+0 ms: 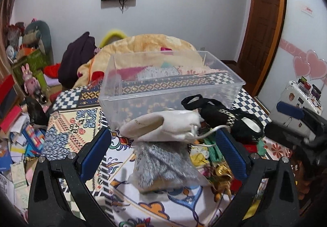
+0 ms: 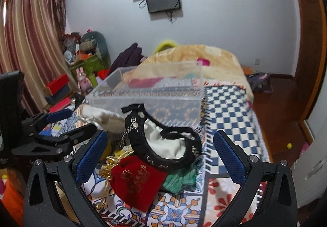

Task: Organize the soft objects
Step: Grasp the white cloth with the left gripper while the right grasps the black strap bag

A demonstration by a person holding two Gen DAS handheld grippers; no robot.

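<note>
A clear plastic bin (image 1: 171, 85) (image 2: 147, 94) stands on the patterned bedspread. In front of it lie a white drawstring pouch (image 1: 163, 126), a grey fuzzy pouch (image 1: 163, 165), a black pouch with white lining (image 1: 229, 120) (image 2: 169, 145), a red velvet pouch (image 2: 137, 180), a green knit piece (image 2: 179, 180) and a gold item (image 1: 222, 175). My left gripper (image 1: 163, 149) is open, with the white and grey pouches between its fingers. My right gripper (image 2: 159, 155) is open around the black pouch. The left gripper also shows in the right wrist view (image 2: 59, 122).
An orange blanket (image 1: 147, 45) is heaped behind the bin. Clutter, boxes and toys (image 1: 26, 75) lie on the floor at left. A white suitcase (image 1: 300, 100) stands at right. The bed edge drops to a wooden floor (image 2: 276, 104) on the right.
</note>
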